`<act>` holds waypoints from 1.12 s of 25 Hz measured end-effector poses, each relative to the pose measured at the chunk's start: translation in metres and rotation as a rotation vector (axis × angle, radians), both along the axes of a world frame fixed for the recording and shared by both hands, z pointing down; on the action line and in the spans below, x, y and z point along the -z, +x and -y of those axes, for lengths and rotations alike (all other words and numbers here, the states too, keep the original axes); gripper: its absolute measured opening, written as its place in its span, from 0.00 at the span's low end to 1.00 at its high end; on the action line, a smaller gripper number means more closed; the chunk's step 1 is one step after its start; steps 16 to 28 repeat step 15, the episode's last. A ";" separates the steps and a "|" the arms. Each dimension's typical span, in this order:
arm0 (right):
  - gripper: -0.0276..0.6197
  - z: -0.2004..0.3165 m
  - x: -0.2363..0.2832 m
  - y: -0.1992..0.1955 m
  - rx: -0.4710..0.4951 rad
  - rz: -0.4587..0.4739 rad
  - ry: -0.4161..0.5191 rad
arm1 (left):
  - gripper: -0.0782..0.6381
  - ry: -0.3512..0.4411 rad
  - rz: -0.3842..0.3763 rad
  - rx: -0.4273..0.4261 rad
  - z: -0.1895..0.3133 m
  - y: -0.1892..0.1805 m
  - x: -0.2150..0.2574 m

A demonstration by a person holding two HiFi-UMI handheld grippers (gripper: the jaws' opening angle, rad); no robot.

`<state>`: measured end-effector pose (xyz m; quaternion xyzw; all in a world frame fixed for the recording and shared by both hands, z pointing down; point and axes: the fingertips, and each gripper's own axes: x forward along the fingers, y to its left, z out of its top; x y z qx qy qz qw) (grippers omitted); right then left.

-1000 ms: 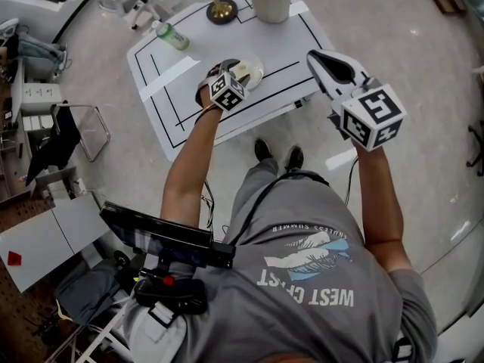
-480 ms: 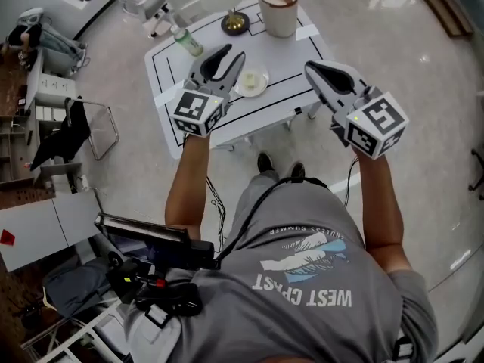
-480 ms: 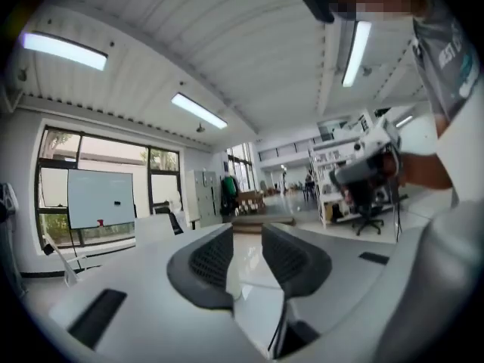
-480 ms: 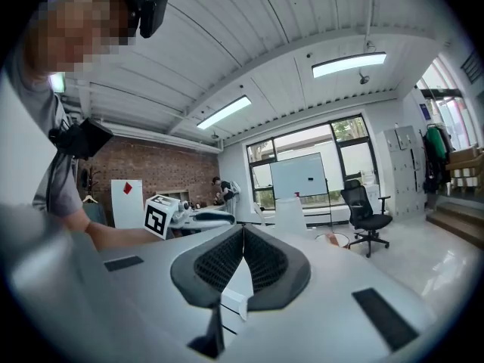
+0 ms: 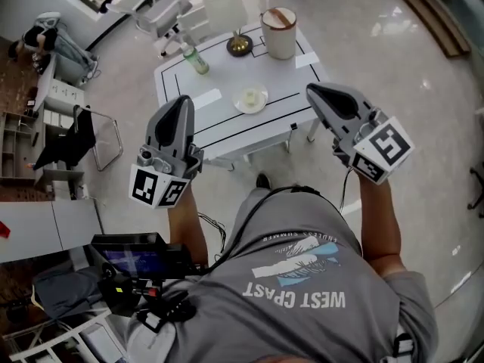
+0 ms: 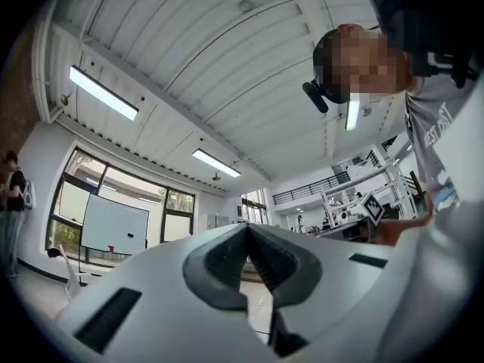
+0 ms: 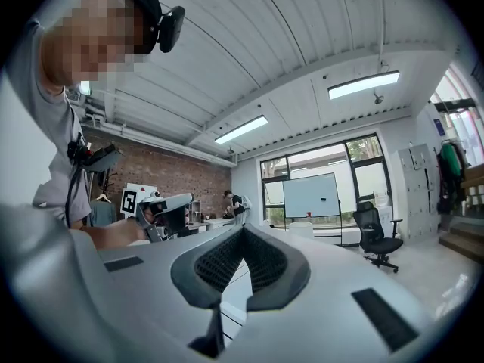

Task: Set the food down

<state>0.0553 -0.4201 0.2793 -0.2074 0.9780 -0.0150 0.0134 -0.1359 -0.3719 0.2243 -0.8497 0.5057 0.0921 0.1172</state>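
Note:
A pale piece of food [image 5: 249, 97] lies on a small white plate [image 5: 260, 104] near the front of the white table [image 5: 197, 123]. My left gripper [image 5: 184, 101] is raised well above and to the left of the table, jaws shut with nothing between them. In the left gripper view that gripper [image 6: 246, 227] points up at the ceiling. My right gripper [image 5: 313, 91] is held up to the right of the table, also shut and empty. In the right gripper view the same gripper [image 7: 242, 231] faces across the room.
On the table's far side stand a white bucket with a wooden lid [image 5: 279, 32], a small dark bowl [image 5: 239, 45] and a green bottle [image 5: 193, 59]. A black chair [image 5: 85, 138] is left of the table. Shelves and desks line the left edge.
My left gripper has let go of the food on the plate, lifted back toward me and to the left, and its jaws have shut. The right gripper stays raised.

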 end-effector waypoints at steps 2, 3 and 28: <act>0.05 -0.001 0.001 0.000 0.001 -0.003 0.009 | 0.12 -0.008 0.002 0.018 -0.006 -0.004 -0.004; 0.05 -0.002 0.001 0.000 0.003 -0.006 0.010 | 0.12 -0.012 -0.003 0.026 -0.008 -0.005 -0.006; 0.05 -0.008 0.006 0.005 0.002 -0.020 0.018 | 0.12 -0.036 -0.016 0.047 -0.022 -0.004 -0.013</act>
